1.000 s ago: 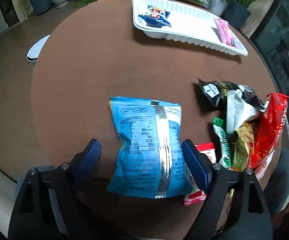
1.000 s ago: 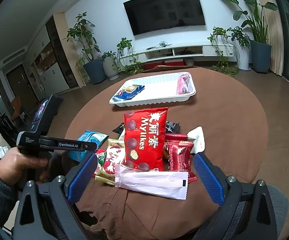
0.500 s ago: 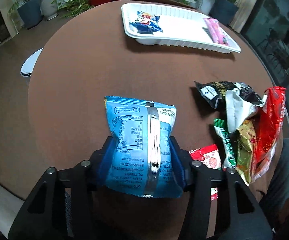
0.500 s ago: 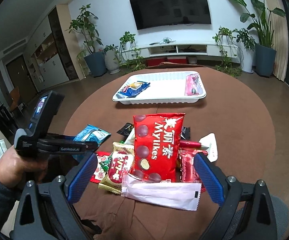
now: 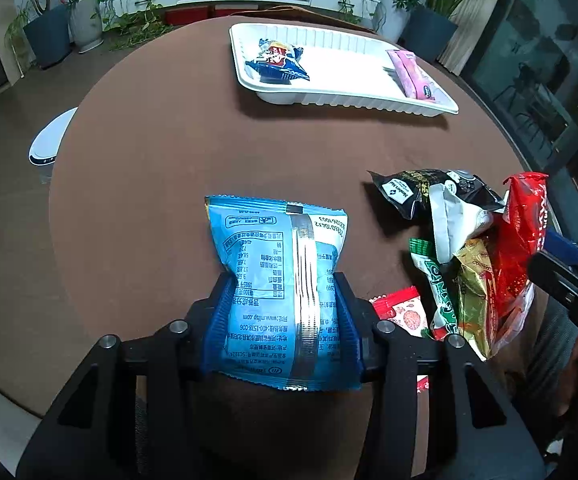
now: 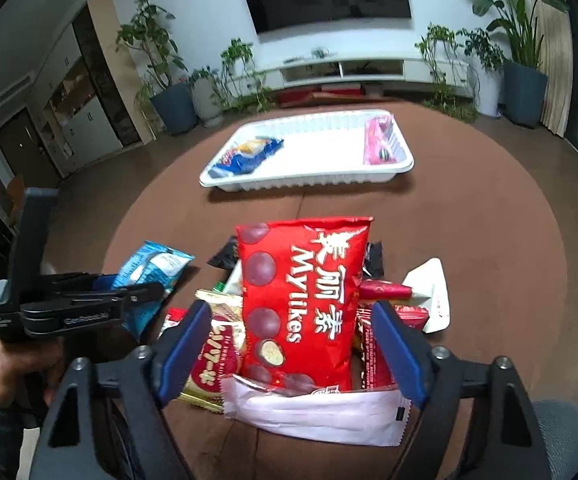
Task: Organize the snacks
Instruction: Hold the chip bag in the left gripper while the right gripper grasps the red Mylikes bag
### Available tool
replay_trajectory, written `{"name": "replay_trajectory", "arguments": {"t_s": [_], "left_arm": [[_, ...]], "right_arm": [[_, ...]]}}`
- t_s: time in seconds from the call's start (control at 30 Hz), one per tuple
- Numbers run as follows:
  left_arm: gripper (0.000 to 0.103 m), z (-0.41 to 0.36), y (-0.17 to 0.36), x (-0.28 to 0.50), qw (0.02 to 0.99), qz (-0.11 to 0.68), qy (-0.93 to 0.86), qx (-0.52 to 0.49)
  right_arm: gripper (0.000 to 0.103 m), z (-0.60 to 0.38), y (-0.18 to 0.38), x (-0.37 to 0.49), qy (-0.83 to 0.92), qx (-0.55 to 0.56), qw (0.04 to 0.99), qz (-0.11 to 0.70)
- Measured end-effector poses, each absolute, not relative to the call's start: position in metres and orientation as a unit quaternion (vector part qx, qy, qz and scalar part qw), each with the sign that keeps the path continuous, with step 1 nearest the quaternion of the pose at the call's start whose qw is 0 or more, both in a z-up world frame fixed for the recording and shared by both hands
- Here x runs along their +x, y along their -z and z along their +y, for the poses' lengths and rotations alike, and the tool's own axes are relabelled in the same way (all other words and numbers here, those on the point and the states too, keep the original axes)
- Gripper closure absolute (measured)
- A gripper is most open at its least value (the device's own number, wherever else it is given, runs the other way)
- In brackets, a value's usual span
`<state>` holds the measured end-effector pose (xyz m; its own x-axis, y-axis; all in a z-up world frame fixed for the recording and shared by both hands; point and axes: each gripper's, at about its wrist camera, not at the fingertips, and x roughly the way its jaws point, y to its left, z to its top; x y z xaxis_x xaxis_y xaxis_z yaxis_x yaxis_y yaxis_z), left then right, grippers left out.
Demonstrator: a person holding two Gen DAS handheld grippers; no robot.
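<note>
My left gripper (image 5: 283, 292) is closing, and its blue pads pinch the near half of a light blue snack bag (image 5: 273, 240) that lies face down on the round brown table (image 5: 149, 184). The right wrist view shows the same bag (image 6: 153, 268) at the left. A pile of packets lies to the right, and a red Mylikes bag (image 6: 305, 296) sits on top of it. My right gripper (image 6: 291, 312) straddles that red bag with its jaws closing, and the pads stand clear of the bag. The white tray (image 5: 329, 100) at the far side holds a dark blue packet (image 5: 277, 62) and a pink packet (image 5: 411, 76).
The pile also holds a black packet (image 5: 417, 192), a green one (image 5: 437, 284), a gold one (image 6: 213, 360) and a flat white packet (image 6: 321, 412) at the near edge. A white round device (image 5: 49, 140) sits beyond the table's left rim. Potted plants and a TV console line the far wall.
The left jaws closed from wide apart onto the blue bag and crumpled its sides. The right gripper moved forward over the pile, and its jaws narrowed around the red bag.
</note>
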<state>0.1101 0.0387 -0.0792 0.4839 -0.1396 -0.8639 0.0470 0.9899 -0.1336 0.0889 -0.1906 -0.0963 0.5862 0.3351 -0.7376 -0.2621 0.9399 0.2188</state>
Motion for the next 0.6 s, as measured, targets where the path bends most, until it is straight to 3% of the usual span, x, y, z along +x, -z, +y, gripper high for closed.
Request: {"name": "replay_trajectory", "arguments": {"t_s": [0.6], "left_arm": [[0.060,0.0414,0.0785,0.1045,0.864,0.497,0.061,-0.049]], "right_arm": [[0.062,-0.1885,0.1048,0.0940,-0.185,0.034,0.882,0.432]]}}
